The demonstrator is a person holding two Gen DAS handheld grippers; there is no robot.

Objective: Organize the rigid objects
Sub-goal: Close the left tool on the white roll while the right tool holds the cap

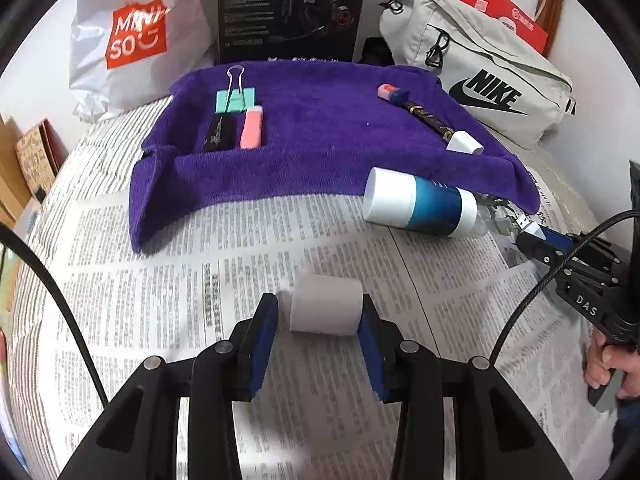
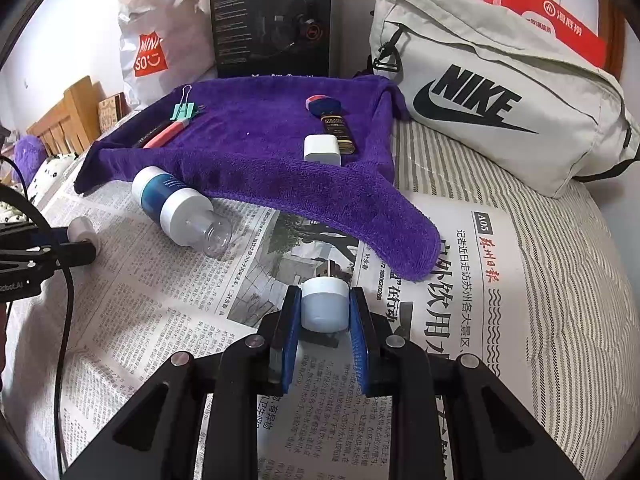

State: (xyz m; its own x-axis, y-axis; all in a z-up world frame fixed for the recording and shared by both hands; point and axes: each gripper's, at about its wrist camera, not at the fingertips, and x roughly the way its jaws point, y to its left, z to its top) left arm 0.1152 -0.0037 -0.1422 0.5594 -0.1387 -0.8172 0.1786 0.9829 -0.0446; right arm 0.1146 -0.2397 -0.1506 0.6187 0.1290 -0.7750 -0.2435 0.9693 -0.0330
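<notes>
Up at twelve o'clock the purple towel [image 1: 320,136] covers the bed's newspaper [image 1: 200,272], the blue-and-white bottle [image 1: 420,204] lying at its near edge. Nearer, the left gripper [image 1: 320,314] has its jaws partly closed on a white cap [image 1: 326,308]; the right gripper [image 2: 325,312], jaws nearly shut, clamps a small white USB plug-in [image 2: 324,304].

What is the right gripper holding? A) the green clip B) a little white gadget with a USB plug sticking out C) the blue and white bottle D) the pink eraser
B: the right gripper has its blue pads pressed on both sides of a small white USB gadget, whose metal plug pokes out in front; the bottle lies on the newspaper, and the clip sits on the purple towel.
</notes>
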